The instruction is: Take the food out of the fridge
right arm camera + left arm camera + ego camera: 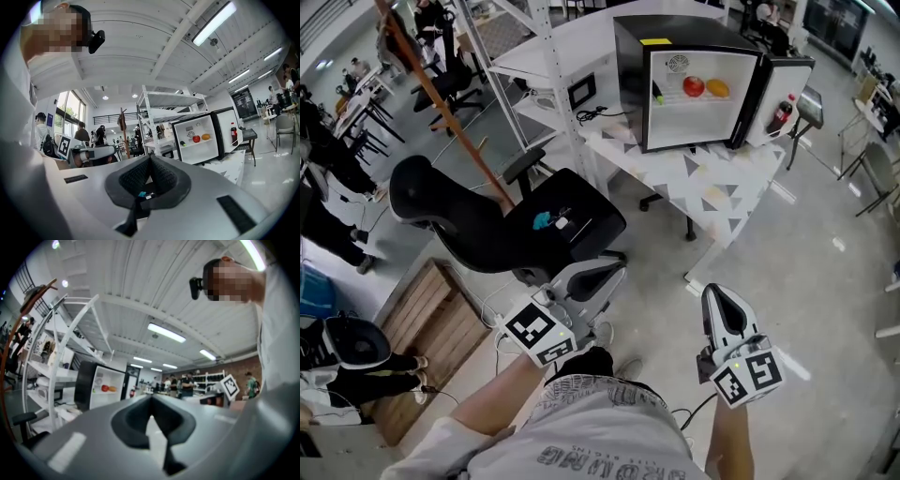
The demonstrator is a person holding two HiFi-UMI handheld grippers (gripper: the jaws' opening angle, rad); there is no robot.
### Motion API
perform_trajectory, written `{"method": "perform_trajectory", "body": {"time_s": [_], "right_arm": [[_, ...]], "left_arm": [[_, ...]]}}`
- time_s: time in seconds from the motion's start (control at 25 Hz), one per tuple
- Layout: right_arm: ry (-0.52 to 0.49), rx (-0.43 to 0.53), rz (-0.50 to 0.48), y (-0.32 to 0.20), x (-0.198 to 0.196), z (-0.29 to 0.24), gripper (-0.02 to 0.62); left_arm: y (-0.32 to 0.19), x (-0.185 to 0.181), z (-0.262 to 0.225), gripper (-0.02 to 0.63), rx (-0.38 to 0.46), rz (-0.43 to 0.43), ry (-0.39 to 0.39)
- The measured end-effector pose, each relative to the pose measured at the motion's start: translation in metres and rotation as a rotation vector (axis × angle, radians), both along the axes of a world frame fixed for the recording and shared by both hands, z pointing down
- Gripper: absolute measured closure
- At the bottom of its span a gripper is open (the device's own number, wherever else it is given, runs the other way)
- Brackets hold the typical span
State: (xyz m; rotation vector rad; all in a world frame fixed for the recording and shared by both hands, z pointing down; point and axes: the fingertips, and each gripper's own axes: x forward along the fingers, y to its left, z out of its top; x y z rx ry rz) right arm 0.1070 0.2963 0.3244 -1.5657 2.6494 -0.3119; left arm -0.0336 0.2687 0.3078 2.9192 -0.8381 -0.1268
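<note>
Far across the room on the white table [722, 178], the fridge [628, 84] stands open with a red fruit [694, 86] and an orange fruit [718, 89] on its shelf, so nothing looks taken out yet, and my left gripper [612, 268] and right gripper [719, 293] are both clenched empty, well apart from it.

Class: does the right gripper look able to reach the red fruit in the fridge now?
Probably not yet: the fridge stands open with the red fruit unblocked, but the right gripper is shut and far off.
</note>
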Motion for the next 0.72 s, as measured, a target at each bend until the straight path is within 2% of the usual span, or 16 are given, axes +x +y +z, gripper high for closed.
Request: {"method": "perform_trajectory", "body": {"time_s": [0.32, 0.72], "right_arm": [[-0.013, -0.004, -0.005, -0.014, 0.014, 0.002, 0.606], [-0.009, -0.012, -0.004, -0.055, 0.020, 0.008, 0.606]], "left_arm": [[-0.014, 0.013, 0.003, 0.601, -0.004, -0.009, 0.011], [-0.056, 0.019, 0.013, 0.601, -0.013, -0.007, 0.025]]}}
